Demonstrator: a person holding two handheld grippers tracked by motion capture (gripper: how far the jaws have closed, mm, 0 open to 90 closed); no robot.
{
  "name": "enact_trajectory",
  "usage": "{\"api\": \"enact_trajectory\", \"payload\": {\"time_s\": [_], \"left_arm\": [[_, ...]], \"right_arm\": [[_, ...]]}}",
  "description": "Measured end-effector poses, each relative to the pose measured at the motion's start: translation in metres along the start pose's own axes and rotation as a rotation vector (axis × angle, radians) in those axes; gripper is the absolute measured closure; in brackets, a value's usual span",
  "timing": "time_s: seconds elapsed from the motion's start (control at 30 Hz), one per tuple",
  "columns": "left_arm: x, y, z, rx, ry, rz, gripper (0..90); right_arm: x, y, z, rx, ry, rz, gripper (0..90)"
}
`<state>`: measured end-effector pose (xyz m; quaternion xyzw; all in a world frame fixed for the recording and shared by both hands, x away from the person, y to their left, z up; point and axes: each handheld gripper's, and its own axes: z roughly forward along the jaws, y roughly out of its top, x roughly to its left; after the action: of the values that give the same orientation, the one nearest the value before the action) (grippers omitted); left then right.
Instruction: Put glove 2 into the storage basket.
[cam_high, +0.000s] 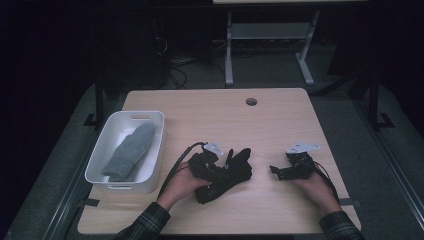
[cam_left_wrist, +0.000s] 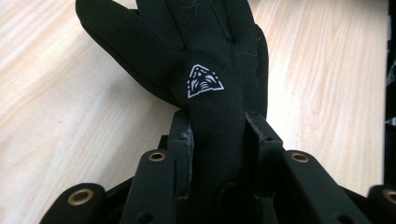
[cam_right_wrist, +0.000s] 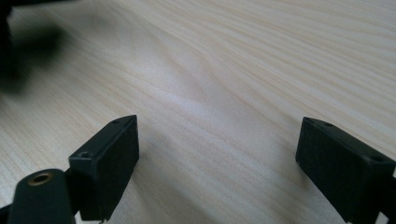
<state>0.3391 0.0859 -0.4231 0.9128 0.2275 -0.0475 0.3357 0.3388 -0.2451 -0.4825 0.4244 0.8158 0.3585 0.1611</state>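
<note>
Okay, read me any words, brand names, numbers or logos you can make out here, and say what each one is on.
No words or numbers can be read.
The one sign: a white triangular emblem with a patterned inside, no letters, printed on the back of the black glove clamped in the left gripper.
The white bin, the grey mitten and the table show no markings.

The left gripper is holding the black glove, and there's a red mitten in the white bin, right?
Not quite. The mitten in the white bin is grey, not red, as the high view shows. The rest is right: the left gripper is shut on the black glove.
</note>
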Motion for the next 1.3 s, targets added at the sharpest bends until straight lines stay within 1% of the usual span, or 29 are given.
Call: {"api": "enact_trajectory", "payload": {"time_s": [0.07,0.17,0.3,0.5,0.53,0.77,0.87,1.0,1.13,1.2,1.23,1.3], "left_arm": [[0.001,0.002,-0.006,0.0,0.011,0.003,67.0],[0.003,0.004,-0.017,-0.01,0.019,-0.013,67.0],[0.007,0.007,-0.033,-0.028,0.012,-0.039,67.0],[0.013,0.01,-0.061,-0.046,0.056,-0.044,67.0],[0.014,0.01,-0.066,-0.055,0.063,-0.054,67.0],[0.024,0.009,-0.1,-0.07,0.104,-0.083,66.9],[0.029,0.006,-0.113,-0.074,0.123,-0.094,66.9],[0.035,0.0,-0.128,-0.094,0.143,-0.12,66.8],[0.042,-0.01,-0.144,-0.092,0.173,-0.135,66.8],[0.044,-0.015,-0.151,-0.102,0.189,-0.155,66.9],[0.046,-0.018,-0.155,-0.095,0.197,-0.154,66.8],[0.048,-0.023,-0.162,-0.1,0.21,-0.166,66.8]], "right_arm": [[0.0,0.0,0.0,0.0,-0.002,-0.003,12.5],[0.001,0.0,0.0,0.003,0.0,0.001,10.9],[0.001,0.0,0.0,0.007,0.001,0.003,9.9],[0.001,0.0,0.0,0.006,0.001,0.003,9.8],[0.001,0.0,0.0,0.006,0.001,0.003,9.8],[0.002,0.0,0.0,0.008,0.004,0.003,9.9],[0.002,0.0,0.0,0.007,0.004,0.003,9.9],[0.001,0.0,0.0,0.009,0.004,-0.001,9.9],[0.001,0.0,0.0,0.009,0.004,-0.001,9.9],[0.001,0.0,0.0,0.009,0.004,0.0,9.9],[0.001,0.0,0.0,0.008,0.004,0.0,9.9],[0.002,0.0,0.0,0.008,0.003,0.0,9.9]]}}
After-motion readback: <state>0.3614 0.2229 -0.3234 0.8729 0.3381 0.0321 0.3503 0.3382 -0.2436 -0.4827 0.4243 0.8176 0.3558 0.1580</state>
